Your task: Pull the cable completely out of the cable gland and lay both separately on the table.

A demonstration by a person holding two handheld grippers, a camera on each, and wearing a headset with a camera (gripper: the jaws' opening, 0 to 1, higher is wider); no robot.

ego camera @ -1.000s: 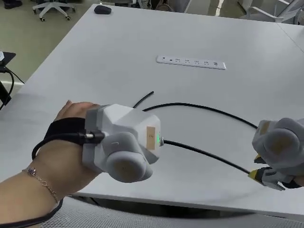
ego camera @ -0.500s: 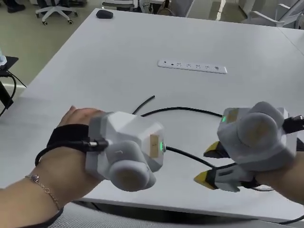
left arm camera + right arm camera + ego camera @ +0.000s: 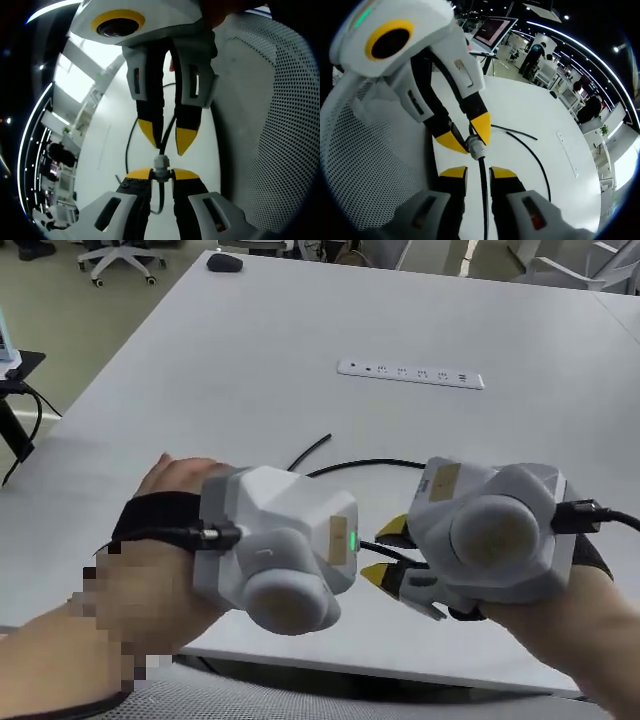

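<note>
In the left gripper view my left gripper (image 3: pixel 162 173) is shut on a small grey cable gland (image 3: pixel 161 165). A thin black cable (image 3: pixel 131 135) leaves the gland and curves away over the white table (image 3: pixel 250 360). My right gripper (image 3: pixel 383 552) faces the left one at close range. Its jaws are open, and the cable (image 3: pixel 482 195) runs through the gap between them just short of the gland (image 3: pixel 475 147). In the head view both grippers hover near the table's front edge, and the cable's loose end (image 3: pixel 322 443) lies on the table beyond them.
A white power strip (image 3: pixel 410 374) lies across the middle of the table, and a dark mouse (image 3: pixel 222 261) sits at the far left corner. Office chairs stand behind the table. A grey mesh chair seat (image 3: pixel 260 100) is below the hands.
My right gripper has come in from the right edge to the left gripper, and its open jaws now straddle the cable beside the gland. The left gripper has barely moved.
</note>
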